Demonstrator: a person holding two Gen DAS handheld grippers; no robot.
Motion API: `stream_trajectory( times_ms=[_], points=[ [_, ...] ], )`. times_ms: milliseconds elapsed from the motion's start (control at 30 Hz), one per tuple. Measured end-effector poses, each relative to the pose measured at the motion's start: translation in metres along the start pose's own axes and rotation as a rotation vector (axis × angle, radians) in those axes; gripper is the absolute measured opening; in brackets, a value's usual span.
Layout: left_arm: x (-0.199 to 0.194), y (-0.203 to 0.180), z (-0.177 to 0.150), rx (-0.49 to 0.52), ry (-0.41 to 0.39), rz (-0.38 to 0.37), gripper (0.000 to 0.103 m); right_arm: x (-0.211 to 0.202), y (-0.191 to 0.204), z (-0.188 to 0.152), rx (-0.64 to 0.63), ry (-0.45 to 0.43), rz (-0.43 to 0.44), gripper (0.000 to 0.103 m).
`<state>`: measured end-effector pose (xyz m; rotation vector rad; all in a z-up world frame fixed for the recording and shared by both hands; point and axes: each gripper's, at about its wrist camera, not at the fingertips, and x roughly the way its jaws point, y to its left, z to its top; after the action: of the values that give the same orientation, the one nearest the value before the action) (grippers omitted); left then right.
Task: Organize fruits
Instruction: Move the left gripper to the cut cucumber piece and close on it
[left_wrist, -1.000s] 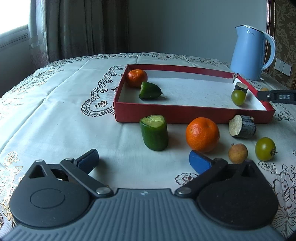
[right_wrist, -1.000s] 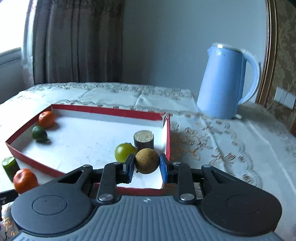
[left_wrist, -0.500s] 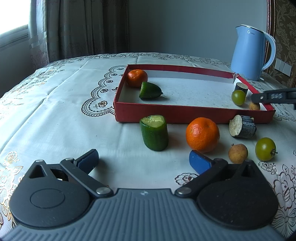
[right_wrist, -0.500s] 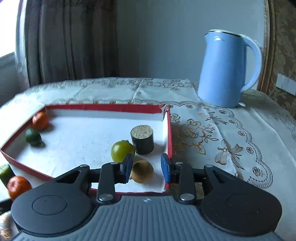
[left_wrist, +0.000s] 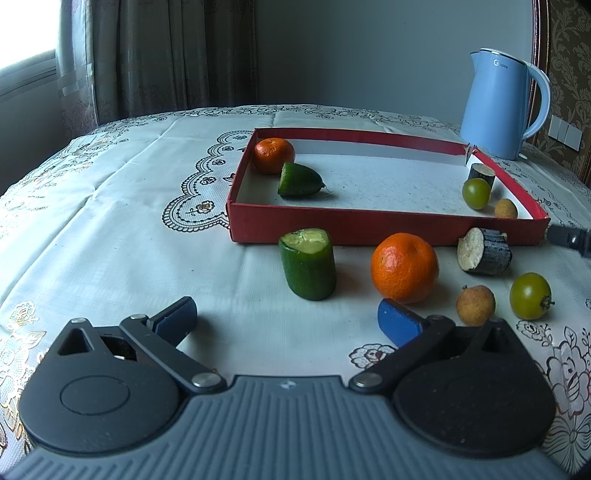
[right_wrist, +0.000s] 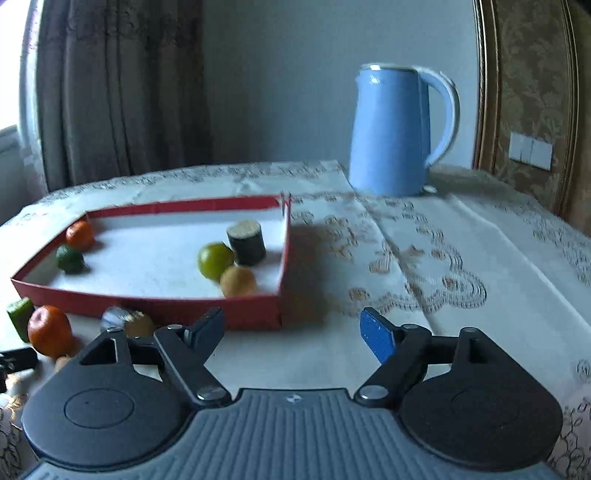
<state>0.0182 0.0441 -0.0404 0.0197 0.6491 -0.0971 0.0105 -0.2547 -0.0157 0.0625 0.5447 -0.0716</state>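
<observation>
A red box (left_wrist: 369, 221) holds an orange (left_wrist: 273, 155), a green cucumber end (left_wrist: 299, 180), a green tomato (left_wrist: 476, 193), a dark cut piece (left_wrist: 482, 173) and a brown longan (left_wrist: 505, 208). On the cloth in front lie a cucumber chunk (left_wrist: 308, 264), an orange (left_wrist: 404, 266), a dark cut piece (left_wrist: 484, 251), a longan (left_wrist: 475, 305) and a green tomato (left_wrist: 530, 296). My left gripper (left_wrist: 288, 319) is open and empty, just short of them. My right gripper (right_wrist: 291, 328) is open and empty, outside the box's (right_wrist: 258, 314) near right corner; the longan (right_wrist: 238, 281) lies inside.
A blue kettle (left_wrist: 498, 107) stands behind the box's far right corner; it also shows in the right wrist view (right_wrist: 391, 133). A lace-patterned white cloth (left_wrist: 110, 206) covers the round table. Curtains hang behind at the left.
My right gripper let the longan go into the box's near right corner, opened wide and drew back out of the box. My left gripper has not moved.
</observation>
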Motion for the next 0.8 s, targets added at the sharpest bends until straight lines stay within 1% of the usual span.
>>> stream_trajectory(
  times_ms=[100, 167, 233, 333, 400, 433, 567, 800],
  points=[
    [0.000, 0.000, 0.000, -0.001, 0.000, 0.002, 0.103, 0.006, -0.003, -0.003, 0.013, 0.035, 0.003, 0.081],
    [-0.001, 0.003, 0.000, -0.015, -0.004, -0.007, 0.103, 0.008, -0.004, -0.006, 0.002, 0.045, -0.010, 0.085],
    [-0.003, 0.010, 0.000, -0.053, -0.014, -0.011, 0.103, 0.010, -0.006, -0.010, 0.010, 0.053, -0.012, 0.085],
    [-0.006, 0.020, 0.001, -0.107, -0.021, -0.043, 0.103, 0.012, -0.010, -0.012, 0.036, 0.062, -0.007, 0.086],
    [-0.007, 0.023, 0.002, -0.137, -0.026, -0.032, 0.103, 0.013, -0.011, -0.011, 0.045, 0.071, -0.011, 0.093],
    [-0.006, 0.022, 0.003, -0.133, -0.023, -0.025, 0.103, 0.014, -0.011, -0.011, 0.047, 0.082, -0.014, 0.095],
    [-0.004, 0.014, 0.004, -0.094, -0.016, 0.005, 0.103, 0.017, -0.010, -0.011, 0.038, 0.095, -0.019, 0.096],
    [0.003, 0.013, 0.011, -0.089, 0.002, 0.023, 0.103, 0.020, -0.005, -0.011, 0.012, 0.116, -0.032, 0.099]
  ],
)
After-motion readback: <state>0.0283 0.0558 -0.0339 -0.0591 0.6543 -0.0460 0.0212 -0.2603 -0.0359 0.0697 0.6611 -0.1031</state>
